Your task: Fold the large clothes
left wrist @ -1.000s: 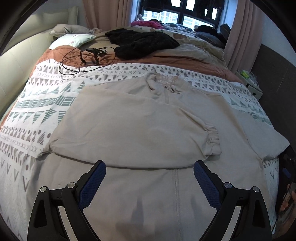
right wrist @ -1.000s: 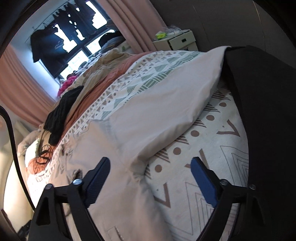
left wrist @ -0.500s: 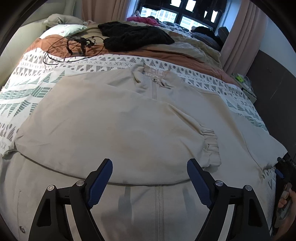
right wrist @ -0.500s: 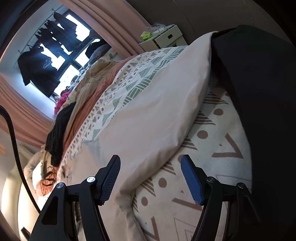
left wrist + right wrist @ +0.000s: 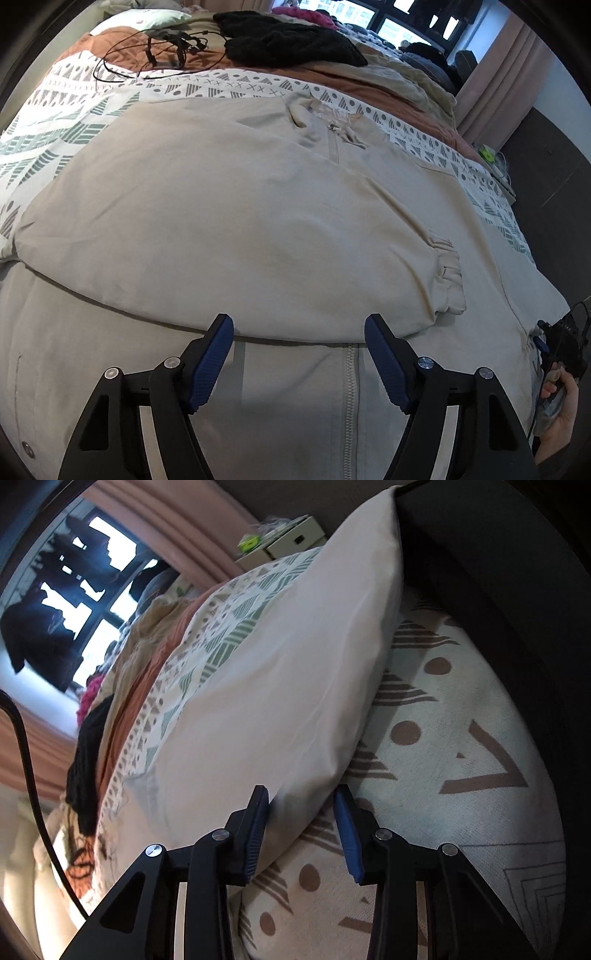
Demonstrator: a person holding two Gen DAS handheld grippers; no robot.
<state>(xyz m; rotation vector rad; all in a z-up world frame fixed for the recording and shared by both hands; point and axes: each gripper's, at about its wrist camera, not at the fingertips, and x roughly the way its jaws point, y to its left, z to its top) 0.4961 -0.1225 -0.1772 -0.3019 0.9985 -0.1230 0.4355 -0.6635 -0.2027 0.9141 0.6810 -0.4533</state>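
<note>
A large beige zip jacket (image 5: 229,221) lies spread on the bed, one sleeve folded across its front with the cuff (image 5: 448,277) at the right. My left gripper (image 5: 298,326) hovers low over the jacket's lower front, beside the zipper (image 5: 349,387). Its jaws are closing, with the folded sleeve's edge between the fingertips and nothing pinched. My right gripper (image 5: 301,797) sits at the jacket's (image 5: 277,683) right edge, its jaws closing around the fabric fold. Its pads do not visibly press it. The left wrist view shows the right gripper (image 5: 554,343) and a hand (image 5: 557,413) at the far right.
A patterned bedspread (image 5: 74,110) lies under the jacket. A black garment (image 5: 288,44) and tangled cables (image 5: 159,48) lie at the far end of the bed. A white nightstand (image 5: 288,542) stands beside the bed, by a dark wall (image 5: 498,572).
Both grippers came down closer to the jacket and their jaws narrowed. The right one rolled and narrowed much more, now bracketing the jacket's edge.
</note>
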